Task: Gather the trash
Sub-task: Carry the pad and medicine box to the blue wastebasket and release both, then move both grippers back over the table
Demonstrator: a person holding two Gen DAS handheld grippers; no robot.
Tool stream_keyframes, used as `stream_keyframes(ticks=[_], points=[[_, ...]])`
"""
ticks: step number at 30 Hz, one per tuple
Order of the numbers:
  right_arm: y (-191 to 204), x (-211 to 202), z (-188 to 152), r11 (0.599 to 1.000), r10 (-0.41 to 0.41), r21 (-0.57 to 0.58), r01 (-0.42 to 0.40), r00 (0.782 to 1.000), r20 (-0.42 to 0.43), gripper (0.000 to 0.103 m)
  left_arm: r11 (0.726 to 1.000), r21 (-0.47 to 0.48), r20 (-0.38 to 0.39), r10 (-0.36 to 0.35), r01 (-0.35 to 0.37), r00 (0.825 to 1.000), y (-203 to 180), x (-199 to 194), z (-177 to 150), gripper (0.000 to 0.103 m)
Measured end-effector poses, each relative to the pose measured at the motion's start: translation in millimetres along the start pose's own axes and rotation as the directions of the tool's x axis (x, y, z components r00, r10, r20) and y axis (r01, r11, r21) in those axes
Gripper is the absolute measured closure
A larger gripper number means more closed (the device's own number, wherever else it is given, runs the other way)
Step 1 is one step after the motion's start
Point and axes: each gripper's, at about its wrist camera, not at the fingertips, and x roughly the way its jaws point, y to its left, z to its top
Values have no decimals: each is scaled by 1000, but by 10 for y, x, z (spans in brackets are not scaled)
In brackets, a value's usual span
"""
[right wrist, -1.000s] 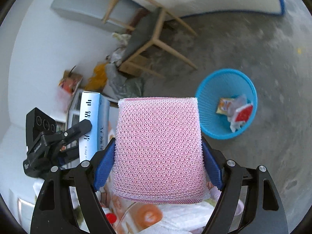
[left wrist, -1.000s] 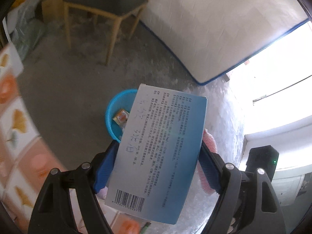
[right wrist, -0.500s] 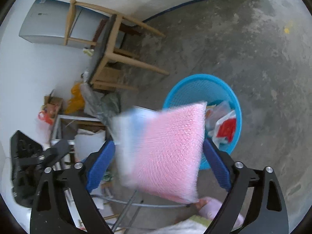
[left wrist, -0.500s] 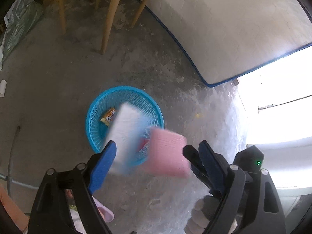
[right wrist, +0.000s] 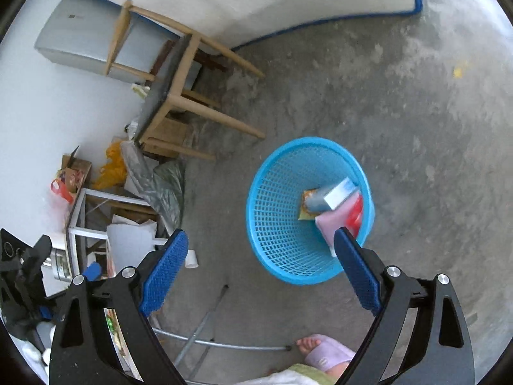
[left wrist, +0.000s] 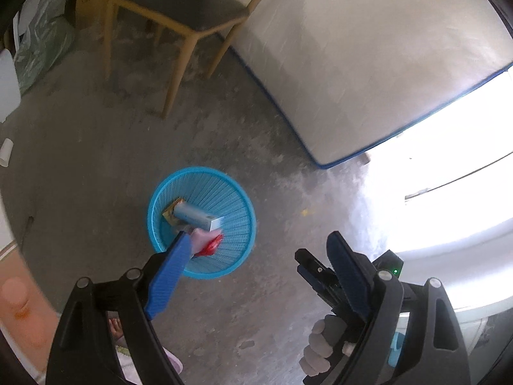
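A blue plastic basket (left wrist: pixel 224 256) (right wrist: pixel 272 173) stands on the concrete floor below both grippers. Inside it lie a blue-and-white cardboard box (left wrist: pixel 198 218) (right wrist: pixel 340 192), a pink mesh sponge (left wrist: pixel 203 234) (right wrist: pixel 333 221), a red wrapper (right wrist: pixel 356 215) and a yellow packet (right wrist: pixel 306 207). My left gripper (left wrist: pixel 259 240) hangs above the basket, open, with nothing between its fingers. My right gripper (right wrist: pixel 260 235) is also open and empty over the basket's near side. In the left wrist view the right gripper (left wrist: pixel 307 263) shows at lower right, held by a gloved hand (left wrist: pixel 320 346).
A wooden chair (left wrist: pixel 179 6) (right wrist: pixel 179 73) stands beyond the basket, beside a white mattress (left wrist: pixel 368 48) leaning on the wall. A pile of bags and boxes (right wrist: pixel 134 179) sits at the left. A foot in a purple slipper (right wrist: pixel 323 353) and metal legs (right wrist: pixel 205 327) lie below.
Both grippers opened and let go. The box fell from the left one and the pink sponge from the right one, and both now lie in the basket.
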Motion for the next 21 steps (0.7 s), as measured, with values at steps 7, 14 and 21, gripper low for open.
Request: stream_keyframes(ticks=[7,14,21], points=[[449,-726,-314,970,67,-238,-45,994,83,15,983,182,140,-20,-6,990,-225,-1027,-594,19],[1011,-1031,-832,868,148,-477,-137,989,-16,15,971,228,281,10,-76,960,49,-2097,-1411,19],[1610,-911,-1383,738,216,-602,-306,951,-219,15,961,54,495,210,-271,843,746,-3136,-2313,19]])
